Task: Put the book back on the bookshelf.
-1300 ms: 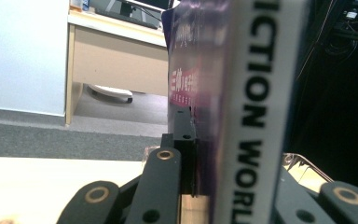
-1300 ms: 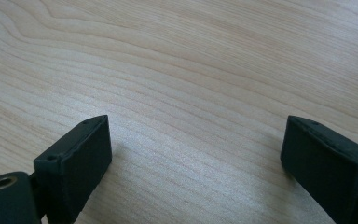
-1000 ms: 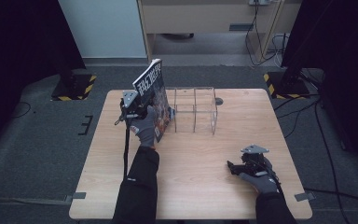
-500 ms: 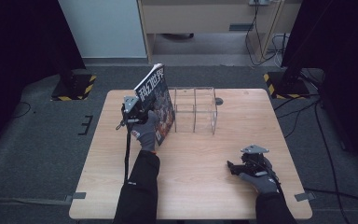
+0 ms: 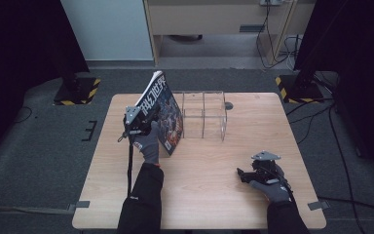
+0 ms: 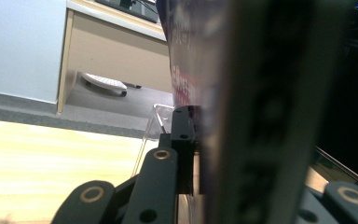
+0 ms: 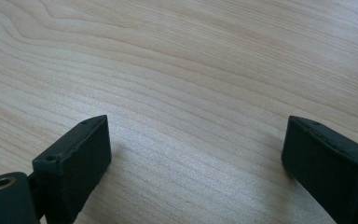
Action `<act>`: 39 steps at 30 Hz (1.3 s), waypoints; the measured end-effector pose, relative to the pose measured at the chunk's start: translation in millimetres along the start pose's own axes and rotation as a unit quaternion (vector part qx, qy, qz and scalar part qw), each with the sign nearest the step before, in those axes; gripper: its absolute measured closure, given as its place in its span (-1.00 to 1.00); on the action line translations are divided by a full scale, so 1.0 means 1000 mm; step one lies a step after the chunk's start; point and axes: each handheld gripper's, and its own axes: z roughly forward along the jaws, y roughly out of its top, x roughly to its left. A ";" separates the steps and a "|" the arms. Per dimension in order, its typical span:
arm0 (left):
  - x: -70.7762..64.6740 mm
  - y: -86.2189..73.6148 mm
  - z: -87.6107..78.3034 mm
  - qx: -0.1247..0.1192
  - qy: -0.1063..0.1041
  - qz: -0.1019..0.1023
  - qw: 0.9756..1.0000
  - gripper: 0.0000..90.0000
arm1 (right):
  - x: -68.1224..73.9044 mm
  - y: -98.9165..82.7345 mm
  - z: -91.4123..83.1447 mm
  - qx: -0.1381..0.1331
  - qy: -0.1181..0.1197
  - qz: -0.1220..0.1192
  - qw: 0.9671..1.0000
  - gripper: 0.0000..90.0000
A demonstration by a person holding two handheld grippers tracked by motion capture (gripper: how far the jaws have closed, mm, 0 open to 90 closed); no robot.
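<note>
A dark-covered magazine stands tilted on its edge just left of a clear acrylic divider rack at the table's back middle. My left gripper is shut on the magazine's near edge. In the left gripper view the magazine looms blurred between the jaws, with the rack's clear corner behind. My right gripper rests low over the wooden table at the front right, open. In the right gripper view, my right gripper has its jaws wide apart over bare wood.
The rack has upright compartments and stands near the table's far edge. A small dark round fitting lies to the right of the rack. Beyond the table are grey carpet, a wooden cabinet and yellow-black striped stand bases.
My left gripper has carried the magazine to the right and nearer the rack, tilting it a bit more upright. The right gripper has stayed still.
</note>
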 end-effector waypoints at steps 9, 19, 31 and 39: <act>0.006 -0.006 -0.006 -0.006 -0.006 -0.005 1.000 0.71 | 0.000 0.000 0.000 0.001 0.000 0.001 1.000 -0.82; 0.009 -0.008 -0.014 -0.025 0.000 -0.020 0.999 0.28 | 0.000 0.000 0.000 0.001 0.000 0.001 1.000 -0.82; 0.011 -0.004 -0.036 -0.022 -0.001 -0.006 1.000 -0.39 | 0.000 0.000 0.000 0.002 0.001 0.000 1.000 -0.83; 0.015 0.010 -0.052 0.005 0.013 0.022 1.000 -0.45 | 0.000 0.001 0.001 0.002 0.000 0.002 1.000 -0.84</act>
